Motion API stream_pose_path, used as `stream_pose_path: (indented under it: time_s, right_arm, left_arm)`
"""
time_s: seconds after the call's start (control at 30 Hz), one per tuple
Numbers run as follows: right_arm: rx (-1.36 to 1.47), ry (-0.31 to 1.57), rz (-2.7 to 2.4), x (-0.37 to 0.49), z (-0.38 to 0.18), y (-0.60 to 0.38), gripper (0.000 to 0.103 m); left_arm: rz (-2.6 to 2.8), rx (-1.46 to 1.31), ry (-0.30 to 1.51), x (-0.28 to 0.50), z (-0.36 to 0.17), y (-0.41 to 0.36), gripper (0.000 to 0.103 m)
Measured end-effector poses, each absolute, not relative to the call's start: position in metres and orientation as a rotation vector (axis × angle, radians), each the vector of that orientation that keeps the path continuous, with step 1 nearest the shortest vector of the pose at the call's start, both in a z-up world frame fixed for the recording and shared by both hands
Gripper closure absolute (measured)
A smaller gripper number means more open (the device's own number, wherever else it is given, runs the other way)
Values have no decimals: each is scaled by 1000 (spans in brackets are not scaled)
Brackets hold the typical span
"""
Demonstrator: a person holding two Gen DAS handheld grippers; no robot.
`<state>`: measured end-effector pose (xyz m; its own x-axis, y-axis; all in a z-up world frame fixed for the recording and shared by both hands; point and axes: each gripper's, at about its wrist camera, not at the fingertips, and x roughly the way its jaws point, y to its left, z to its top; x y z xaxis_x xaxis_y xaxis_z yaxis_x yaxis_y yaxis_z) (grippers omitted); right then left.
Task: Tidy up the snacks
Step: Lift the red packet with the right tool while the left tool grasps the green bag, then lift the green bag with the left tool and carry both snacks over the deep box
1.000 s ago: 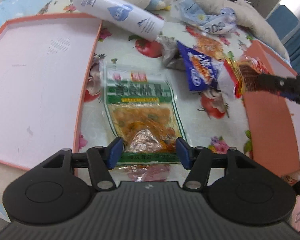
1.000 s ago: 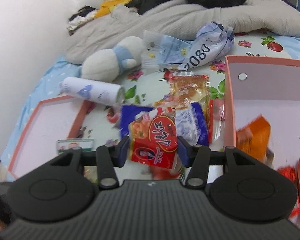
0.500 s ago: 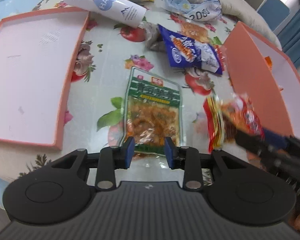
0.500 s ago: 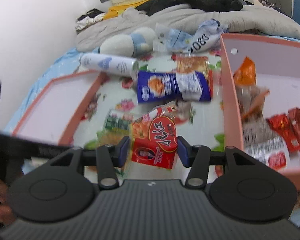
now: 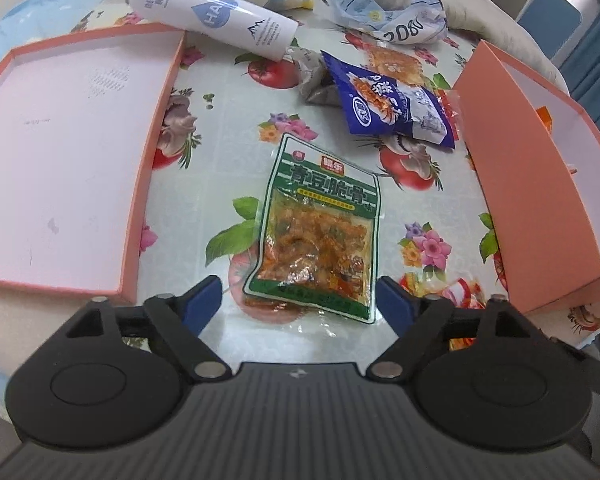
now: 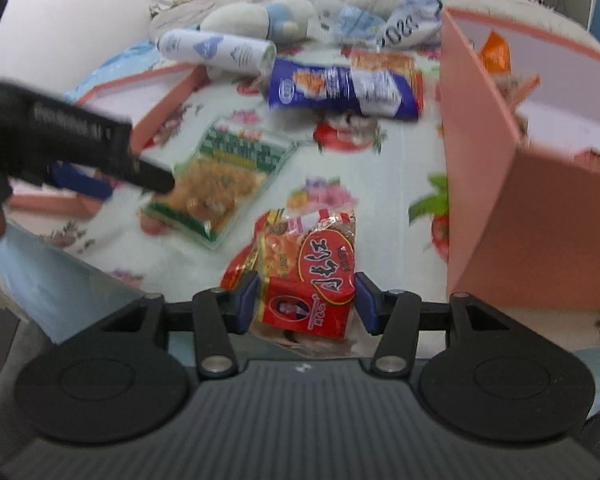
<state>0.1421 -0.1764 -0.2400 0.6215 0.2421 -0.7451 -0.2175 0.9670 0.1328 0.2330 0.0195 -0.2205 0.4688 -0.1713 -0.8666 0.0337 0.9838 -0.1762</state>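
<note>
Step in hand: sorting loose packets off the flowered bed sheet into the boxes; judged partway.
Deep orange box: at right; holds an orange packet and more snacks, too blurred to name.
Shallow orange tray: at left; nothing seen inside.
Blue snack bag: on sheet, beside the deep box.
Green bean-snack packet: flat on sheet between the two containers.
Red snack packet: carried low, near the deep box's front corner.
Left gripper: jaws just spread wide, released; green packet between them, untouched.
Right gripper: jaws clenched on red packet.
Next move, judged: right lifts over the box wall and releases; left descends and closes on green packet.
</note>
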Motion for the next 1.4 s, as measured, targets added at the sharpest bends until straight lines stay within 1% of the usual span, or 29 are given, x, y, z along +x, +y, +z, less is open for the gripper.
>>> stream_pose_path:
  time_s: [0.3,0.47,0.57,0.73,0.87,0.97,1.13,1.27,1.33,1.4]
  right_arm:
    - [-3,840,270,135,-246,-177,50]
    - [-9,833,270,133,-246,-177,50]
    - [-20,832,268,133,-247,-177,50]
    - [-36,829,267,132,-247,-176,50]
    - [-38,825,265,132,-247,-175,50]
    - [-41,819,262,131,-247,-175,50]
    - [-30,809,260,131,-243,-177,50]
    - [-20,801,255,130,-240,-180,51]
    - [-14,798,248,129,-238,-182,51]
    - [-2,793,244,129,-235,-184,51]
  left_arm:
    - [-144,-64,1059,246,-232,3,12]
    - [-147,37,1048,254,-246,-12,12]
    - [-141,76,1054,260,-254,-20,10]
    - [-134,101,1115,269,-272,-31,8]
    - [-95,64,1100,269,-274,-31,8]
    - [-81,61,1105,268,-274,-33,12]
    - [-82,67,1114,264,-268,-41,30]
    - [-84,44,1107,260,-264,-41,38]
    - [-81,28,1104,258,-262,-38,44]
    - [-81,8,1109,256,-260,-35,47]
